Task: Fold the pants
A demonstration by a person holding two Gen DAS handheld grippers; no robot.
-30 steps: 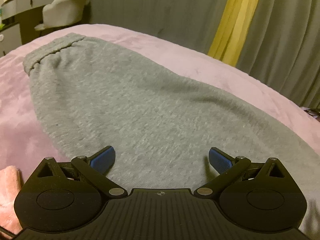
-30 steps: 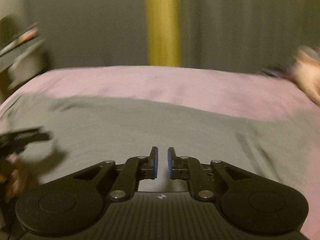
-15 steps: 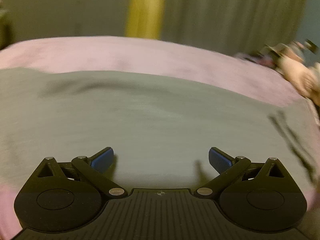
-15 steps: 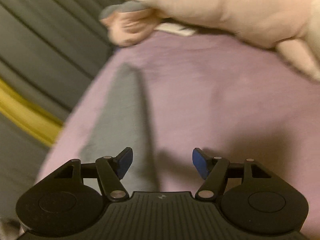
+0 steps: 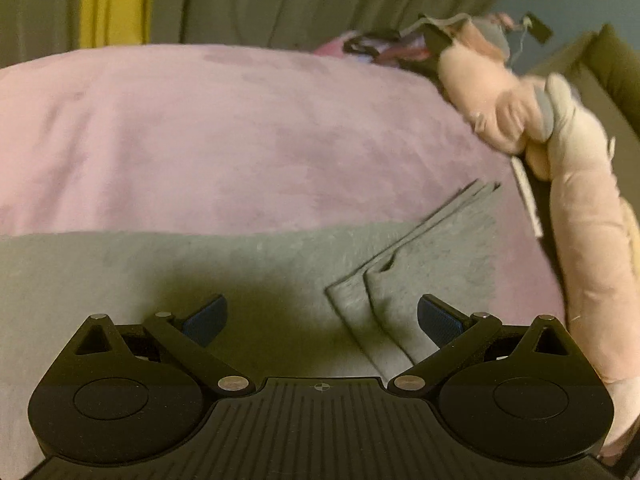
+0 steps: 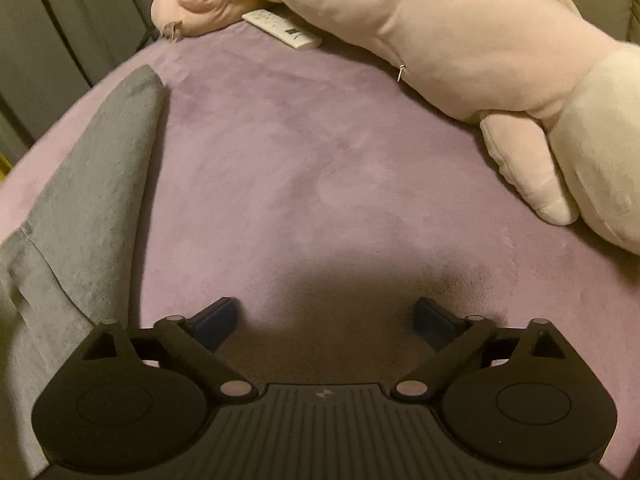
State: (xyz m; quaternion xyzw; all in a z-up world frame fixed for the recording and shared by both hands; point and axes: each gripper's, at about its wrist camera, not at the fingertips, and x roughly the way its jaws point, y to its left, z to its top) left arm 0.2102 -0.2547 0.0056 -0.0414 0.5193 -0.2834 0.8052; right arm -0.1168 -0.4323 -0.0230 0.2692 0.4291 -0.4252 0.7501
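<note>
Grey sweatpants lie flat on a pink bedspread. Their two stacked leg hems lie at the right in the left wrist view. My left gripper is open and empty, low over the legs just short of the hems. In the right wrist view the leg ends run along the left edge. My right gripper is open and empty over bare bedspread, to the right of the pants.
A long pink plush toy lies along the far and right side of the bed, also in the left wrist view. A white remote lies beside it. Grey and yellow curtains hang behind the bed.
My left gripper has swung from the waistband end along the pants to the leg hems. My right gripper has opened and turned toward the plush toy, over bare bedspread.
</note>
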